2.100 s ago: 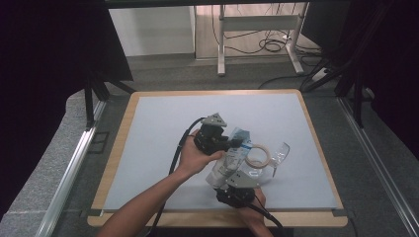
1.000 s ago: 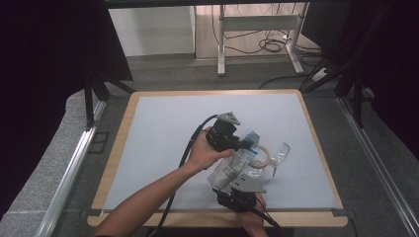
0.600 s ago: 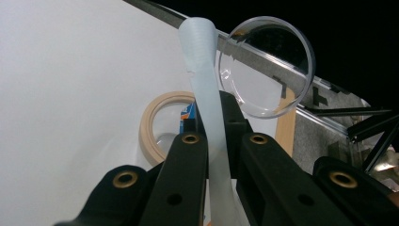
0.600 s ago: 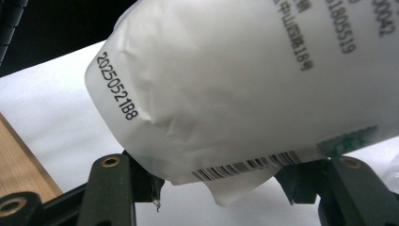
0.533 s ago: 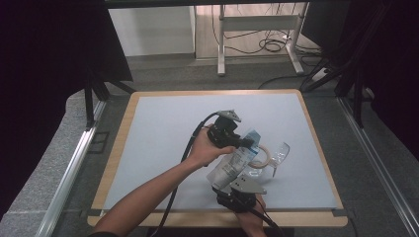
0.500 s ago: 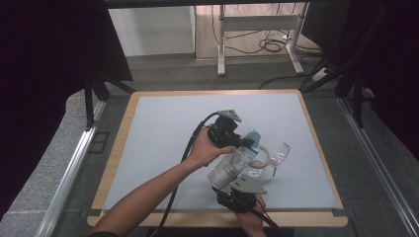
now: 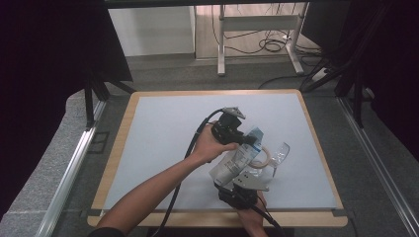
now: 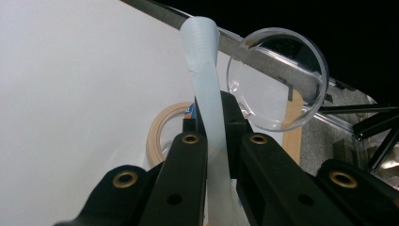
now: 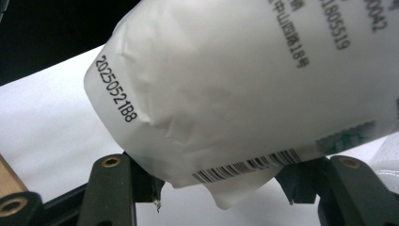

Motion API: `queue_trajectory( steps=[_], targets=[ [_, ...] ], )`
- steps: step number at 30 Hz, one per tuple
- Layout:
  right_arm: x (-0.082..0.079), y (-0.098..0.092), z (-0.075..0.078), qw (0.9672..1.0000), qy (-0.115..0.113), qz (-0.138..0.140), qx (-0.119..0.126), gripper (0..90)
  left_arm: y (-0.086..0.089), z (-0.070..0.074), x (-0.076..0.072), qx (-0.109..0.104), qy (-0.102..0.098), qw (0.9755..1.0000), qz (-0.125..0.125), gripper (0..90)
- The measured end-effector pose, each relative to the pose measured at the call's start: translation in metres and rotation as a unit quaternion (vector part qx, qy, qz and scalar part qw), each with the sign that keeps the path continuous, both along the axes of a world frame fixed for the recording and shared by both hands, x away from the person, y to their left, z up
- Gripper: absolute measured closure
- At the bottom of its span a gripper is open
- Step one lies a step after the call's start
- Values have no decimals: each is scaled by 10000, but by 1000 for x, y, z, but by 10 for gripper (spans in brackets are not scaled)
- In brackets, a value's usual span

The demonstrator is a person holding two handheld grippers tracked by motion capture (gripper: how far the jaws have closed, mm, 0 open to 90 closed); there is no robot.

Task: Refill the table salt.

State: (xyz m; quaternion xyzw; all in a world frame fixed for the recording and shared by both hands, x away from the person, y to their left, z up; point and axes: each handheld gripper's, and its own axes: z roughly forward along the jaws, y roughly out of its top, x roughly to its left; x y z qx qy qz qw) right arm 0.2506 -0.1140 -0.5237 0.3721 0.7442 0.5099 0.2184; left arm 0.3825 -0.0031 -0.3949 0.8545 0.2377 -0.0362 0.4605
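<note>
Worktop [image 7: 163, 148]: pale sheet on a wood-edged board, filling the middle of the high view.

Left claw [image 7: 245, 140]: held in the person's left hand [image 7: 210, 145], just left of centre in the high view, black cable trailing down toward the lower edge. In the left gripper view its jaws are pinched tight on the flat, crimped end of the white pouch [image 8: 207, 89], which rises between them toward the upper middle of that frame.

White pouch [image 7: 236, 160]: lies tilted at centre of the high view, between the two claws, printed with a barcode and a date code; its bulging lower end [image 9: 244, 89] fills the upper part of the right gripper view.

Right claw [image 7: 237, 185]: at lower centre of the high view, jaws partly closed on the pouch's bottom end, one on each side.

Tape roll [image 8: 164, 134]: tan ring on the worktop, just beside the pouch.

Clear round lid [image 8: 277, 77]: upper right of the left gripper view, right of the tape roll.
</note>
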Motion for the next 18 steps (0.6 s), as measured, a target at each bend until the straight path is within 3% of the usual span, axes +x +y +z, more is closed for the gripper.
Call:
queue_trajectory(
  steps=[18],
  targets=[
    [3,1,1,10000,-28,-14,19,437,2,3,2,62,-46,10000,17,900]
  ],
)
